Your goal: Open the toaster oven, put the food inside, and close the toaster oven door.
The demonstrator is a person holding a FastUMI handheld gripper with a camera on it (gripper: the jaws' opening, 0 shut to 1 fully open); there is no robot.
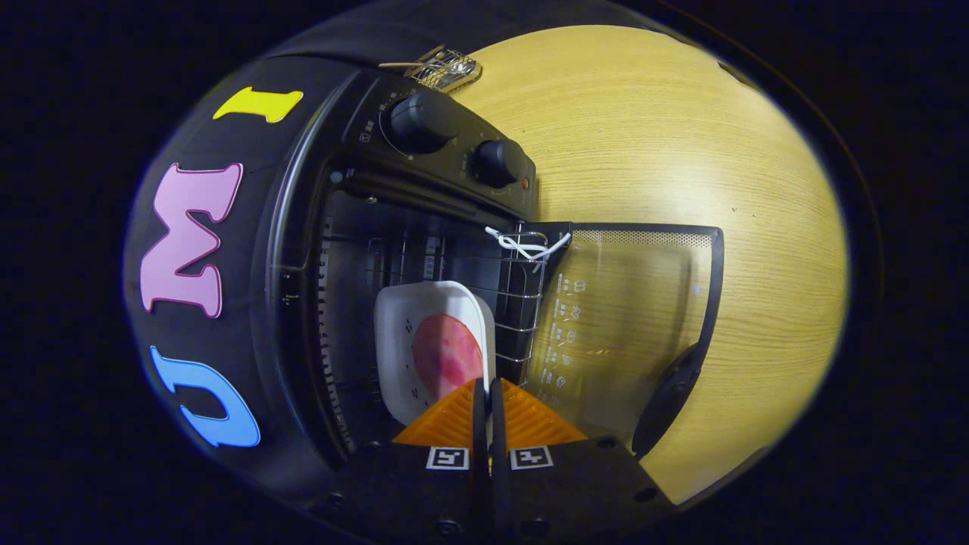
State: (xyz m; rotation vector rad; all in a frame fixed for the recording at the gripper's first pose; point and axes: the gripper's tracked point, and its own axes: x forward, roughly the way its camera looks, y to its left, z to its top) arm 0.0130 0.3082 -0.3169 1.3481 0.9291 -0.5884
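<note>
We see the oven (pixel 424 189) on the table (pixel 681 136), its cavity open, and the plate (pixel 424 333) with food (pixel 447 356) on the rack inside. Our gripper (pixel 487 401) pinches the plate's near rim, fingers nearly closed. The open door (pixel 628 318) lies right of the fingers, its handle (pixel 666 401) nearest us.

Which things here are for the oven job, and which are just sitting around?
For the job: toaster oven, its open glass door, white plate with the food, wire rack, hand-held gripper shut on the plate's rim.

Just lying about: small wire object on the wooden table.
</note>
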